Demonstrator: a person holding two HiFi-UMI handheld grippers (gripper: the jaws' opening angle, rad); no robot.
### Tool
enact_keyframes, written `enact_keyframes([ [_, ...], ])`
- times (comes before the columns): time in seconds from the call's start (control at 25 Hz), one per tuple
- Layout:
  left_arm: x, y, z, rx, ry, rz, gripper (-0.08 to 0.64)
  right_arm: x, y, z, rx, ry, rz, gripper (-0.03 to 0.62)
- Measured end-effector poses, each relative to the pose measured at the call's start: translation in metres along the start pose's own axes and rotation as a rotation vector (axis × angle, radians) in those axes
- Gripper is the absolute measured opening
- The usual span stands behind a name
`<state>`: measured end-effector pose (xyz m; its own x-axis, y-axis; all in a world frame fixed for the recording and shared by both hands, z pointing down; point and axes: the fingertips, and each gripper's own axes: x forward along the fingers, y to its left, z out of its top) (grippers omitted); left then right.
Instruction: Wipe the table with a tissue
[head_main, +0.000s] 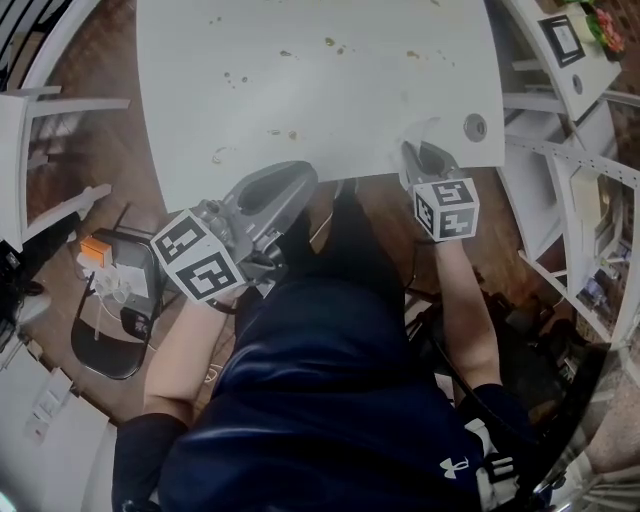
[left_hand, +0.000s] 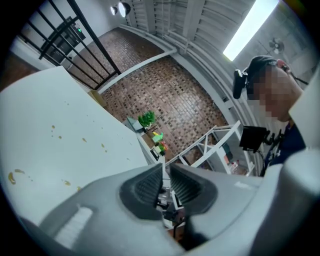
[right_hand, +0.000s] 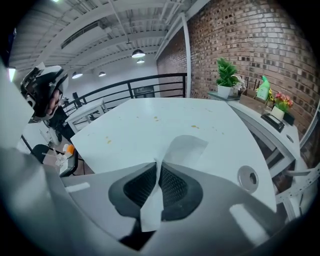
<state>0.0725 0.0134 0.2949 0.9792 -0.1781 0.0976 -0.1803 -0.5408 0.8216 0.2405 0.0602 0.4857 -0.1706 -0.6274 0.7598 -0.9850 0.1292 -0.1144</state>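
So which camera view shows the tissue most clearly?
The right gripper view: the tissue is pinched in the right claw, and its free end spreads over the table. The head view shows only a pale fold at that claw. The left gripper view does not show it.

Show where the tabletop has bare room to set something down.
Nothing stands on the table; the widest clean patch lies between the far stains and the near stains. Crowded only near right: grommet, tissue, right gripper.
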Motion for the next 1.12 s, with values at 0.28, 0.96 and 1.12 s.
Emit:
enact_keyframes([
  [0.28, -0.031, 0.016, 0.003, -0.005, -0.043, 0.07, 0.044, 0.028, 0.038, 0.001, -0.079, 0.031, 0.07, 0.023],
  [0.96, -0.118, 0.06, 0.007, -0.074, -0.168, 0.207, 0.041, 0.088, 0.104, 0.01, -0.242, 0.112, 0.124, 0.023],
  [1.12, -0.122, 0.061, 0.009, -0.076, -0.18, 0.206, 0.041, 0.09, 0.104, 0.013, -0.239, 0.112, 0.122, 0.023],
])
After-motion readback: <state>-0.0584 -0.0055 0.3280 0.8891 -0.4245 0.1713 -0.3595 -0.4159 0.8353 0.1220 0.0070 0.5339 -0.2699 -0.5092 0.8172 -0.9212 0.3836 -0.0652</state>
